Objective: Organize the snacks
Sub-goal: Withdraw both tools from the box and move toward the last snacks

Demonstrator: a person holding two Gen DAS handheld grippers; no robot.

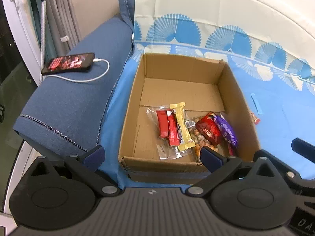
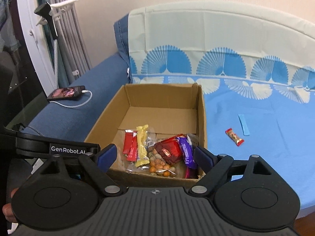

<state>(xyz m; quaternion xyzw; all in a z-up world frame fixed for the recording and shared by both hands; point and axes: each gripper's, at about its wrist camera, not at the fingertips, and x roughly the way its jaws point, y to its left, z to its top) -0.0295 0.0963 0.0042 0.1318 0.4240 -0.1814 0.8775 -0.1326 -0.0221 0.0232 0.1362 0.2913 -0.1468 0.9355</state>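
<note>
Both the left gripper (image 1: 152, 157) and right gripper (image 2: 155, 156) hang empty, jaws spread, over a cardboard box (image 2: 201, 110) already holding most snacks (image 2: 157, 149); one small red bar (image 2: 234, 137) remains on the blue sofa cover (image 2: 275, 137).

Left gripper (image 1: 151, 155) jaws spread wide, nothing between the blue pads, fingers (image 1: 94, 154) angled steeply downward. Right gripper (image 2: 155, 156) also open, slightly narrower gap, empty, pitched down less steeply. In the right wrist view the left gripper's black body sits just beside the right one's left finger. The right gripper's blue fingertip pokes in beyond the left gripper's right finger. Part of a hand (image 2: 8, 209) shows at the lower left edge.
</note>
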